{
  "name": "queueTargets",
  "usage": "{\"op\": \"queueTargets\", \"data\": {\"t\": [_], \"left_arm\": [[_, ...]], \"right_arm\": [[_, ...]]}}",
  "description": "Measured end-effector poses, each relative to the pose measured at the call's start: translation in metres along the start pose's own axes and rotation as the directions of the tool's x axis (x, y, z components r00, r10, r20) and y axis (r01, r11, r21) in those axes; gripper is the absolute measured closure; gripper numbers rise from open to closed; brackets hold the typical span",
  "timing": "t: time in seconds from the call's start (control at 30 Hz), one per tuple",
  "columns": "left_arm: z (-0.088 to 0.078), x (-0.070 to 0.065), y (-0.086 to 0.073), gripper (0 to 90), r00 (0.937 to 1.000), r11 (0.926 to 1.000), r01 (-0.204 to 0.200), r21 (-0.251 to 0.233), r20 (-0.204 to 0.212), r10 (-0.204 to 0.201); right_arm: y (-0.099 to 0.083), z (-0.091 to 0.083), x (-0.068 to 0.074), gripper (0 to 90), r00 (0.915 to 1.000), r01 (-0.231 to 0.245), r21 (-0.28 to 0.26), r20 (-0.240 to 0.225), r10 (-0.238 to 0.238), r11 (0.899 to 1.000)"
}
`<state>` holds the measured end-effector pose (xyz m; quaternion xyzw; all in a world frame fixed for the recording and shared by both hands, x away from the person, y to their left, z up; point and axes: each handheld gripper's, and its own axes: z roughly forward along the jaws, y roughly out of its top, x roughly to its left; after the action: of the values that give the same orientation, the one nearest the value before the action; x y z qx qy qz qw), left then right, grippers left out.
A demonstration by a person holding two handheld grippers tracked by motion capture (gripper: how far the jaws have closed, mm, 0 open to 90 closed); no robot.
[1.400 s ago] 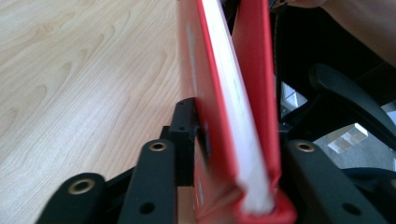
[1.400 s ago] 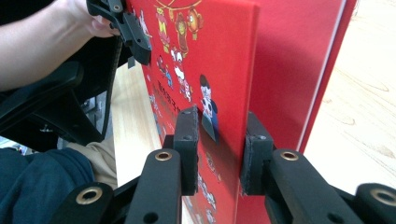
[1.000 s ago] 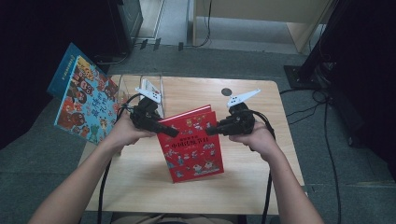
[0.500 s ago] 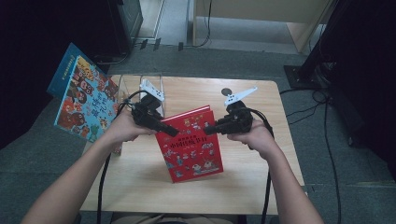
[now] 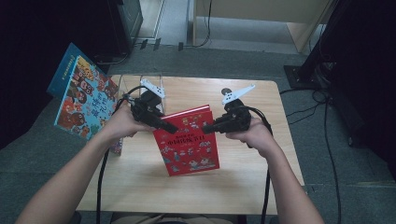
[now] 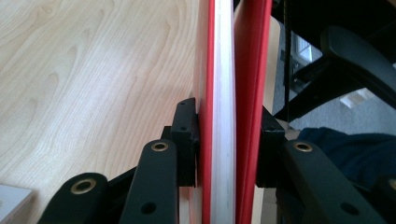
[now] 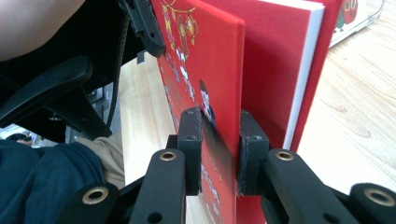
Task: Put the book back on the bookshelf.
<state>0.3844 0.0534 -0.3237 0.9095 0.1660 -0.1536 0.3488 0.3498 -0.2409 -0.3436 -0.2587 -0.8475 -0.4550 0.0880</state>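
Two black grippers' fingers [image 6: 187, 140] on glossy red hardcover book [image 5: 189, 144].

Red book [image 5: 189, 142]: title text too small/blurred to read in high view. In left gripper view the book [image 6: 223, 93] runs off top & bottom edges, covers unseen, edge-on only. Right gripper view: cover art blurred near the pads, book cut at top, 12 o'clock. Picture book [image 5: 84, 100] at 9 o'clock: lower corner hidden behind left forearm.
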Motion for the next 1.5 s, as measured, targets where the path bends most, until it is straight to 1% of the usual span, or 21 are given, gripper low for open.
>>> {"op": "queueTargets", "data": {"t": [0.1, 0.23, 0.3, 0.33, 0.43, 0.47, 0.53, 0.6, 0.67, 0.77, 0.8, 0.83, 0.87, 0.93, 1.07, 1.1, 1.27, 1.37, 1.4, 1.47, 1.5], "left_arm": [[0.001, -0.002, 0.001, 70.6, 0.9999, 0.9999, -0.010, 0.008, -0.010, 0.010], [0.001, -0.002, 0.004, 69.5, 0.9999, 0.9998, -0.012, 0.017, -0.011, 0.012], [0.001, -0.003, 0.005, 68.7, 0.9998, 0.9997, -0.014, 0.019, -0.017, 0.014], [0.001, -0.003, 0.005, 69.0, 0.9994, 0.9996, -0.022, 0.017, -0.024, 0.022], [-0.001, -0.004, 0.005, 71.7, 0.9995, 0.9996, -0.027, 0.011, -0.017, 0.028], [-0.002, -0.005, 0.005, 72.5, 0.9995, 0.9996, -0.027, 0.005, -0.019, 0.027], [-0.001, -0.006, 0.006, 73.2, 0.9995, 0.9995, -0.028, 0.017, -0.014, 0.028], [-0.002, -0.005, 0.005, 73.7, 0.9992, 0.9990, -0.040, 0.020, -0.007, 0.040], [-0.002, -0.005, 0.004, 74.2, 0.9992, 0.9990, -0.038, 0.022, -0.010, 0.039], [-0.002, -0.004, 0.002, 76.4, 0.9991, 0.9987, -0.038, 0.033, -0.019, 0.039], [-0.001, -0.004, 0.002, 77.5, 0.9990, 0.9985, -0.040, 0.037, -0.019, 0.041], [-0.001, -0.004, 0.002, 77.6, 0.9990, 0.9985, -0.040, 0.037, -0.019, 0.041], [0.001, -0.005, 0.003, 77.6, 0.9990, 0.9980, -0.038, 0.050, -0.020, 0.039], [0.002, -0.005, 0.003, 77.3, 0.9989, 0.9976, -0.042, 0.055, -0.019, 0.043], [0.003, -0.005, 0.005, 75.9, 0.9994, 0.9976, -0.032, 0.061, -0.013, 0.033], [0.004, -0.005, 0.006, 75.5, 0.9996, 0.9978, -0.024, 0.062, -0.010, 0.024], [0.003, -0.005, 0.012, 74.2, 0.9998, 0.9962, -0.018, 0.085, -0.008, 0.018], [0.004, -0.005, 0.015, 73.5, 1.0000, 0.9952, -0.003, 0.097, -0.005, 0.003], [0.004, -0.004, 0.015, 73.6, 1.0000, 0.9948, 0.008, 0.102, -0.004, -0.008], [0.004, -0.004, 0.017, 73.7, 0.9999, 0.9938, 0.011, 0.111, -0.008, -0.010], [0.005, -0.003, 0.018, 73.8, 0.9997, 0.9933, 0.023, 0.113, -0.009, -0.022]], "right_arm": [[0.001, 0.000, 0.001, 75.9, 1.0000, 0.002, 0.006, -0.005, -0.002, 1.000], [0.001, 0.001, 0.001, 76.1, 1.0000, -0.001, 0.008, -0.008, 0.001, 1.000], [0.001, 0.001, 0.000, 76.4, 1.0000, -0.001, 0.008, -0.009, 0.001, 1.000], [0.000, 0.001, 0.001, 76.4, 0.9999, 0.002, 0.009, -0.011, -0.002, 1.000], [0.000, 0.000, 0.001, 75.9, 0.9999, 0.000, 0.010, -0.011, 0.000, 1.000], [-0.001, -0.001, -0.001, 74.8, 0.9999, -0.009, 0.006, -0.011, 0.009, 1.000], [-0.002, -0.002, -0.002, 74.8, 0.9999, -0.013, -0.001, -0.009, 0.013, 1.000], [-0.003, -0.002, -0.002, 74.6, 0.9999, -0.008, -0.001, -0.014, 0.008, 1.000], [-0.003, -0.004, -0.003, 74.1, 0.9993, -0.033, -0.005, -0.017, 0.033, 0.999], [-0.005, -0.011, -0.007, 75.1, 0.9981, -0.060, -0.033, 0.006, 0.061, 0.998], [-0.006, -0.013, -0.008, 76.9, 0.9976, -0.067, -0.033, 0.015, 0.068, 0.997], [-0.007, -0.014, -0.008, 79.2, 0.9974, -0.066, -0.031, 0.027, 0.067, 0.997], [-0.008, -0.014, -0.008, 79.9, 0.9974, -0.065, -0.028, 0.030, 0.066, 0.998], [-0.010, -0.014, -0.007, 80.5, 0.9977, -0.048, -0.035, 0.047, 0.049, 0.998], [-0.010, -0.014, -0.007, 80.6, 0.9977, -0.042, -0.040, 0.051, 0.044, 0.998], [-0.010, -0.013, -0.007, 80.5, 0.9978, -0.039, -0.039, 0.053, 0.041, 0.998], [-0.008, -0.013, -0.006, 80.1, 0.9979, -0.038, -0.034, 0.051, 0.039, 0.999], [-0.007, -0.012, -0.006, 79.7, 0.9976, -0.043, -0.033, 0.053, 0.045, 0.999], [-0.006, -0.011, -0.006, 79.7, 0.9975, -0.044, -0.033, 0.054, 0.045, 0.999], [-0.006, -0.010, -0.006, 79.7, 0.9975, -0.043, -0.035, 0.055, 0.045, 0.998], [-0.005, -0.010, -0.007, 79.6, 0.9974, -0.044, -0.035, 0.055, 0.046, 0.998]]}}
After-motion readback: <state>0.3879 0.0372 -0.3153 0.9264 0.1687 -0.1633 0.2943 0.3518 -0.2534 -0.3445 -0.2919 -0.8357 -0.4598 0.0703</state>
